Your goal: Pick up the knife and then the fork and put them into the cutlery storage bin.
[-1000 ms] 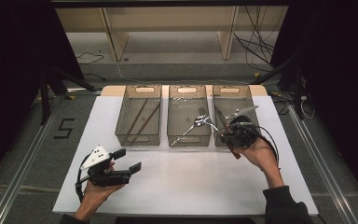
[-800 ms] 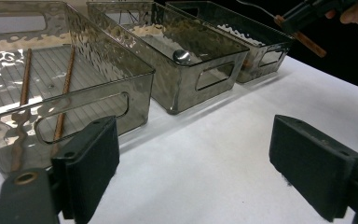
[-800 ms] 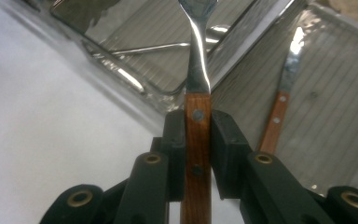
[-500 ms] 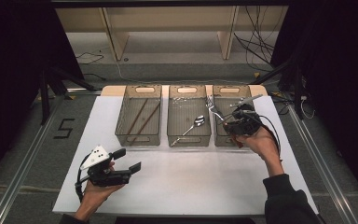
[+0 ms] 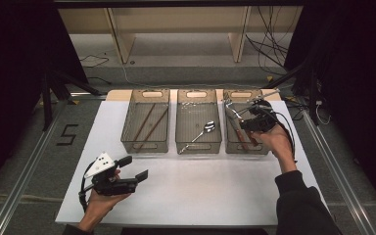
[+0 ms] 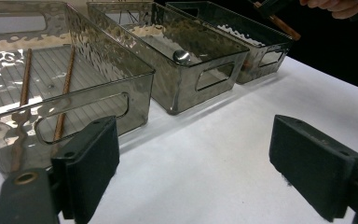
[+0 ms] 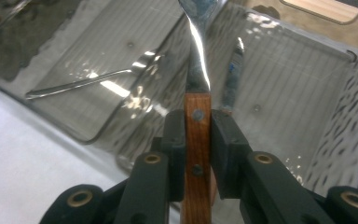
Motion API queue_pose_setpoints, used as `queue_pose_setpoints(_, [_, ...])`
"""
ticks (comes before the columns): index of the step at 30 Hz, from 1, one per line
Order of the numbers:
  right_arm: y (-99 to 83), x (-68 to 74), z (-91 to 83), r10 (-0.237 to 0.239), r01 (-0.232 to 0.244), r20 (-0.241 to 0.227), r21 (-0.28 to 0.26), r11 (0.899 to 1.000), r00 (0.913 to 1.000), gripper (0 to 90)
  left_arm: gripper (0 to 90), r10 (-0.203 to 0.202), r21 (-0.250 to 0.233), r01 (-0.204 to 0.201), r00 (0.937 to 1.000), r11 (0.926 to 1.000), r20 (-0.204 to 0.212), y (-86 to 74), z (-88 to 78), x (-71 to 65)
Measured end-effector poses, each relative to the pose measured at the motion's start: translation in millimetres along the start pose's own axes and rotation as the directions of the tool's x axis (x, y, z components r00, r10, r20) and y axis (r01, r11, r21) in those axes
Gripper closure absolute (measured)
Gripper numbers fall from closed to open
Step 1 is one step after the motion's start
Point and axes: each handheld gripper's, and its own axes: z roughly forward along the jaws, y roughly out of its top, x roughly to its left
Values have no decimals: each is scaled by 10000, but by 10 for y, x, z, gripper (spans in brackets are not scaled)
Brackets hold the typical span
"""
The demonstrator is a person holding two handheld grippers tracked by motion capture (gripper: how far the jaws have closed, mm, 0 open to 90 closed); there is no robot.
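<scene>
Sorting cutlery by type | right gripper (image 7: 198, 140) clenched on wooden-handled fork (image 7: 197, 126), over right bin (image 5: 262, 147) at frame right | left gripper (image 6: 205, 172) released, idle lower left

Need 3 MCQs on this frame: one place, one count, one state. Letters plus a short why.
1. Where does the spoon lie?
A. left bin
B. middle bin
C. right bin

2. How many clear bins stand on the table?
A. two
B. three
C. four

3. What state is the right tool in?
A. open, nothing between the jaws
B. shut on the wooden-handled utensil
C. shut on the spoon

Key: 1 B, the high view shows the spoon inside the middle bin. 2 B, three bins stand side by side. 3 B, the right gripper view shows both jaws pressed on the wooden-handled utensil.
</scene>
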Motion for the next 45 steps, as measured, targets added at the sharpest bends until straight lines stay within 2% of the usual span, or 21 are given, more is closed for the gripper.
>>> queue_pose_setpoints(13, [29,-216,132,747,-754,343,202,9969,9966,774,155,-2,7,2,10000,10000,23,-1,4,0])
queue_pose_setpoints(21, [70,-286,211,916,-929,479,251,9954,9946,774,155,-4,7,4,10000,10000,37,-1,4,-1])
queue_pose_setpoints(45, [66,-362,400,1306,-1366,828,715,9880,9880,772,155,-6,4,6,10000,10000,23,-1,0,2])
